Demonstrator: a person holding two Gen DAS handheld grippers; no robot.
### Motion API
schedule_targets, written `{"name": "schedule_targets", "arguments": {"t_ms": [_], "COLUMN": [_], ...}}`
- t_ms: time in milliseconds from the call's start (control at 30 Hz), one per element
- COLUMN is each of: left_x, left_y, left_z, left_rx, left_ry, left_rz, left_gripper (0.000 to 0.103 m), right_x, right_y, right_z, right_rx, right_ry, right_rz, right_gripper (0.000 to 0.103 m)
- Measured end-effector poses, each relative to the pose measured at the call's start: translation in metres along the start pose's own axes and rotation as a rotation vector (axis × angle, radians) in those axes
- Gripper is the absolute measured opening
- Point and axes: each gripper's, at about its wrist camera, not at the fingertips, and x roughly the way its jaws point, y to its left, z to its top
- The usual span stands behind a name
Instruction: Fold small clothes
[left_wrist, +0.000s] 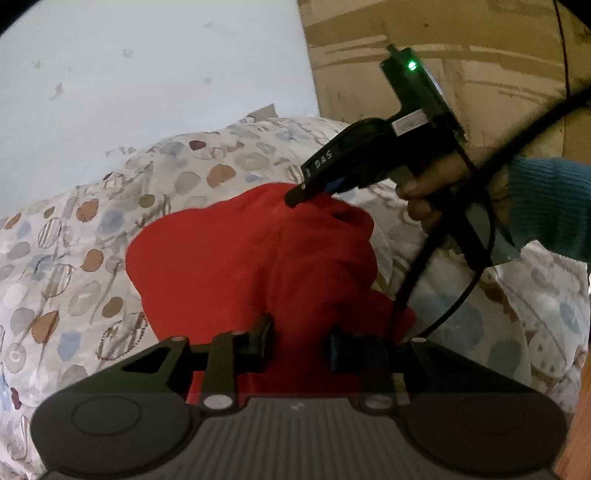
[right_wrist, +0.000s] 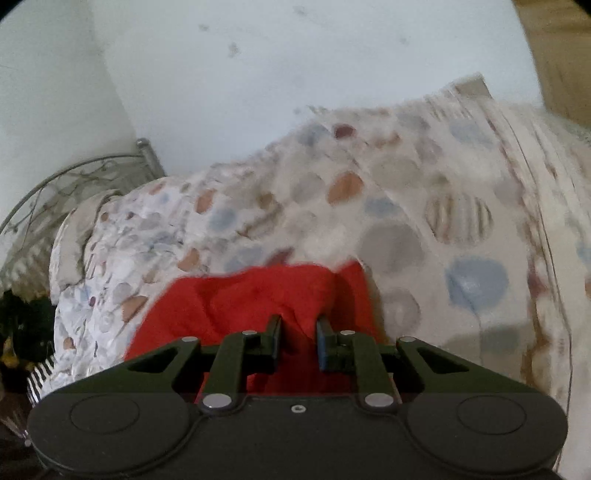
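A bed (right_wrist: 406, 206) fills the lower part of both views, covered by a white quilt (left_wrist: 85, 266) printed with grey, blue, tan and striped dots. Behind it stands a pale, bluish-white wall (left_wrist: 155, 74) marked with small dark scuffs. A curved metal headboard (right_wrist: 55, 184) with a twig pattern sits at the bed's far left end. Flattened brown cardboard (left_wrist: 480, 74) leans against the wall at the right. The light is soft and even.
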Motion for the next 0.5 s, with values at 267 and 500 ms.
{"name": "schedule_targets", "arguments": {"t_ms": [267,500], "left_x": [-0.019,-0.051], "left_y": [0.014,0.048], "left_z": [-0.005,-0.033], "left_rx": [-0.091,-0.355], "left_ry": [-0.062,-0.180], "left_rz": [-0.056,0.050], "left_gripper": [0.062,0.102], "right_x": [0.001,-0.001], "right_y": [0.000,-0.001], "right_z": [-0.010,-0.014], "right_rx": [-0.048,-0.096], "right_ry": [-0.044,-0.021], "right_rz": [-0.011,-0.087], "right_gripper": [0.019,0.019]}}
